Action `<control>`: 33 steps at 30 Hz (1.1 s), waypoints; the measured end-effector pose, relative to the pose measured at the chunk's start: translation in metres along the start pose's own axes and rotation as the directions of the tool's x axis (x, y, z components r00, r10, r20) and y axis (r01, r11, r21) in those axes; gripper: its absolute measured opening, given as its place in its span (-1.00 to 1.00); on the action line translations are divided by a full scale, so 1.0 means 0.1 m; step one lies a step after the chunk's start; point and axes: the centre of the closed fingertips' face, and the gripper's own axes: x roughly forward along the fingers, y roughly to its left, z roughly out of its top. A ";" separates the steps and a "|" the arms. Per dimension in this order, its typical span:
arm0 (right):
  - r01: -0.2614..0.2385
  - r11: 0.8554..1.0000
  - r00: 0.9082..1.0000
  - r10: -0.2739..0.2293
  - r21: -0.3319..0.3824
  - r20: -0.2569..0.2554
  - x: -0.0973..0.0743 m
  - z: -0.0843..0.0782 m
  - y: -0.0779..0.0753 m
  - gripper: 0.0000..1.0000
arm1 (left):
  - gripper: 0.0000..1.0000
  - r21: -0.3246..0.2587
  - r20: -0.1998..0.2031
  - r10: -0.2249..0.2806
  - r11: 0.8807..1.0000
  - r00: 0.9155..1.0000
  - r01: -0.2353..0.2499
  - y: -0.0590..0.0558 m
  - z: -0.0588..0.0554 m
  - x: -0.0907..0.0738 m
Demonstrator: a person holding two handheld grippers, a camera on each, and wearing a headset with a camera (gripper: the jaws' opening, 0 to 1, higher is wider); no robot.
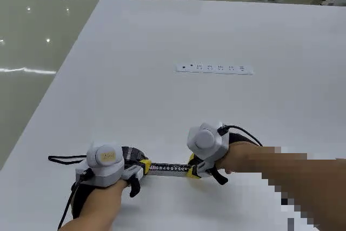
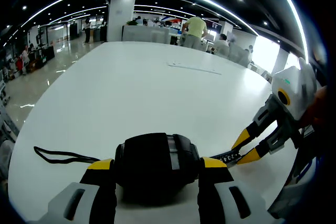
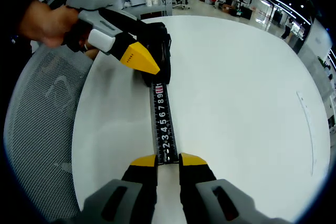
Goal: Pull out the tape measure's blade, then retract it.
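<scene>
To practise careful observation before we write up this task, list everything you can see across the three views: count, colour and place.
table: one, white, under everything
tape measure case: one, black, near the table's front edge
blade: one, black with pale numerals, pulled out flat along the table from the case
strap: one, black loop, on the table at the person's left of the case
power strip: one, white, flat at mid-table
mesh chair: one, grey, beside the table
standing person: one, yellow-green top, beyond the far end
left claw: one, grey, yellow tips, clamping the case
right claw: one, grey, yellow tips, pinching the blade's end
left hand, right hand: one each, holding the grippers
</scene>
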 end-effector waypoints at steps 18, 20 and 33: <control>0.000 1.000 0.999 0.000 -0.004 0.040 0.12 0.20 0.03 -0.71 | 0.18 -0.006 -0.007 0.000 1.000 1.000 0.000 0.00 0.00 0.00; -0.002 1.000 0.999 0.002 -0.005 0.040 0.12 0.22 0.03 -0.71 | 0.18 -0.006 -0.008 -0.001 1.000 1.000 0.001 0.00 0.00 0.00; -0.003 1.000 0.999 0.004 -0.013 0.044 0.17 0.34 0.06 -0.71 | 0.18 -0.012 -0.006 -0.013 1.000 1.000 0.013 0.00 0.00 0.00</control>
